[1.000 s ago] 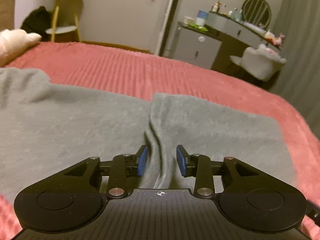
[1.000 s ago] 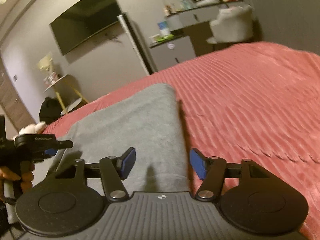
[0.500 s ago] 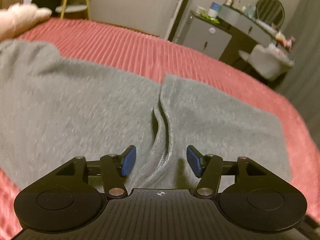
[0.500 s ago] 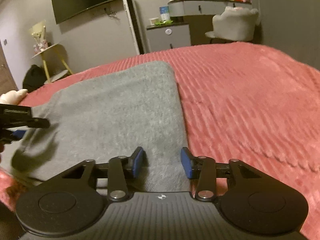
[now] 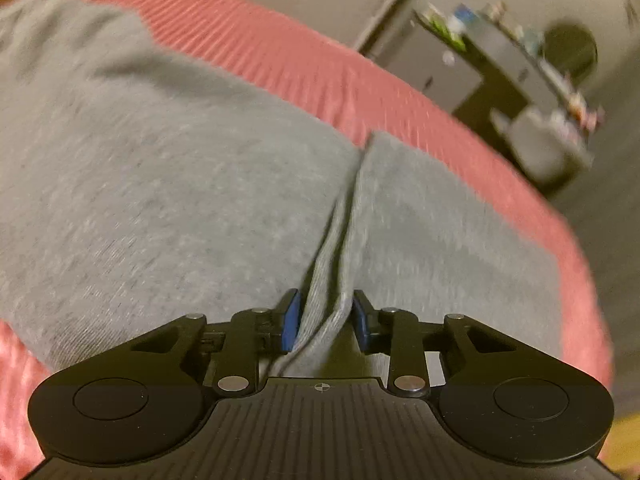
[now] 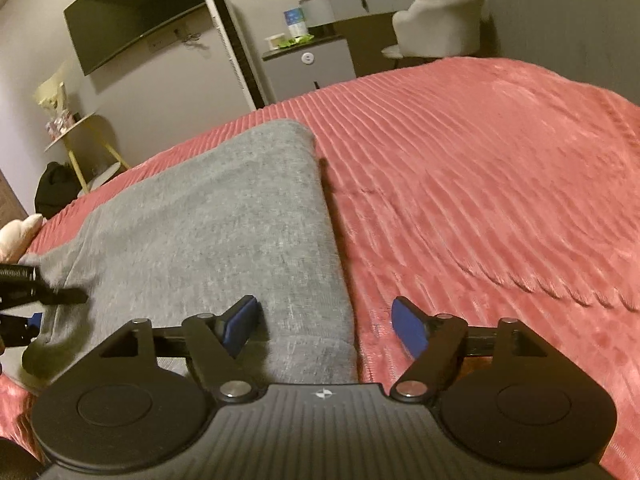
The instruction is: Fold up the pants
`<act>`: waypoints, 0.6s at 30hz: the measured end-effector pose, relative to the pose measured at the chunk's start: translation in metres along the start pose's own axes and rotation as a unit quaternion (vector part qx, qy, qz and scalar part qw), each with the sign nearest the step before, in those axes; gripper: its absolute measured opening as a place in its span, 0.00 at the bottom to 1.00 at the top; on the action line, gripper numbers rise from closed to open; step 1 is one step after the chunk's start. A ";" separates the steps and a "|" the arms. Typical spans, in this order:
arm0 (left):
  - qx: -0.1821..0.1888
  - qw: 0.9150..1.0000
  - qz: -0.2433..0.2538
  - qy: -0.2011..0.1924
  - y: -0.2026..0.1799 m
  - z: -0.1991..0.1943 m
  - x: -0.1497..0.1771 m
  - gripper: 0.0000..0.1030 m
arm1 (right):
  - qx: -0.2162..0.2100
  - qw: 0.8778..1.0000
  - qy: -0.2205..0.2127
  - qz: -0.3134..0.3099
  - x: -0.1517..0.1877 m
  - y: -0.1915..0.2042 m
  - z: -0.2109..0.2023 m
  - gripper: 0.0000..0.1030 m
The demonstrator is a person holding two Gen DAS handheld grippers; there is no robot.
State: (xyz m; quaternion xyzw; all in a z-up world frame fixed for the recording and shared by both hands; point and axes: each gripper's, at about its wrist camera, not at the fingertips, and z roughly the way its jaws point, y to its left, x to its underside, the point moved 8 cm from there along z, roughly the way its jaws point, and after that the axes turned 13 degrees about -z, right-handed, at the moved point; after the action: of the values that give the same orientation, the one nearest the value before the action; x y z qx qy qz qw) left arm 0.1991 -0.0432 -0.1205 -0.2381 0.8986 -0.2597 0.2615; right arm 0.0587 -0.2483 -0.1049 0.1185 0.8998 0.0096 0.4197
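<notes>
- Bed: a pink ribbed cover fills both views; it is your work surface, and everything of the task lies on it.
- Pants: grey, spread flat across the near part of the bed, already doubled into a broad band. In the right wrist view one straight side runs away from you with bare cover just beside it; in the left wrist view a raised ridge of cloth runs up the middle.
- Right gripper: released, jaws wide and just now opening further. They straddle the near corner of the pants, one pad over cloth, the other over bare cover; nothing is pinched.
- Left gripper: jaws just now closing, with the ridge between them. The blue pads lie against the cloth on both sides, so read it as grasping the ridge.
- Step in hand, as a judgement: you are taking hold along the near edge before the next fold.
- Next move calls for: lower the right jaws over the corner and clench through every layer, then lift both holds together, level, so the band does not skew.
</notes>
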 end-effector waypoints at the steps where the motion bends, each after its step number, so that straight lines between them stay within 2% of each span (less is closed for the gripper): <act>1: 0.003 1.000 -0.015 -0.011 0.005 -0.004 -0.005 0.33 | 0.001 1.000 0.000 -0.002 0.000 0.000 0.000 0.74; 2: 0.004 0.999 -0.023 -0.030 0.008 -0.011 -0.010 0.35 | 0.001 1.000 0.000 -0.003 0.000 0.000 0.001 0.74; 3: 0.001 0.998 -0.030 -0.058 0.013 -0.020 -0.016 0.47 | 0.002 1.000 0.001 -0.003 0.000 0.000 0.001 0.75; 4: -0.008 0.995 -0.041 -0.092 0.021 -0.032 -0.025 0.65 | 0.001 1.000 0.001 0.000 0.000 -0.001 0.001 0.76; 6: -0.017 0.985 -0.076 -0.153 0.043 -0.058 -0.043 0.81 | -0.002 1.000 0.001 0.008 0.000 -0.004 0.000 0.77; 8: 0.000 0.974 -0.118 -0.194 0.073 -0.085 -0.060 0.83 | -0.007 1.000 0.001 0.018 0.001 -0.006 0.000 0.78; 9: 0.006 0.969 -0.134 -0.208 0.089 -0.097 -0.066 0.88 | -0.009 1.000 0.001 0.023 0.001 -0.008 0.000 0.78; 11: -0.003 0.958 -0.163 -0.236 0.132 -0.117 -0.081 0.91 | -0.014 0.999 0.003 0.031 0.002 -0.009 0.002 0.79; 13: -0.030 0.949 -0.190 -0.250 0.169 -0.128 -0.092 0.90 | -0.017 0.999 0.004 0.035 0.002 -0.010 0.003 0.79; 15: -0.044 0.943 -0.219 -0.245 0.204 -0.131 -0.100 0.89 | -0.019 0.999 0.006 0.036 0.001 -0.010 0.005 0.80; 18: 0.003 0.937 -0.281 -0.206 0.238 -0.119 -0.107 0.81 | -0.020 0.999 0.009 0.033 0.002 -0.007 0.007 0.82</act>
State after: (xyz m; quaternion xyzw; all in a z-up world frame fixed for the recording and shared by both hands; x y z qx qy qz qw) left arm 0.1386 0.2369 -0.1378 -0.5283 0.7210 -0.2704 0.3577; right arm 0.0617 -0.2557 -0.1118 0.1397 0.8989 0.0422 0.4132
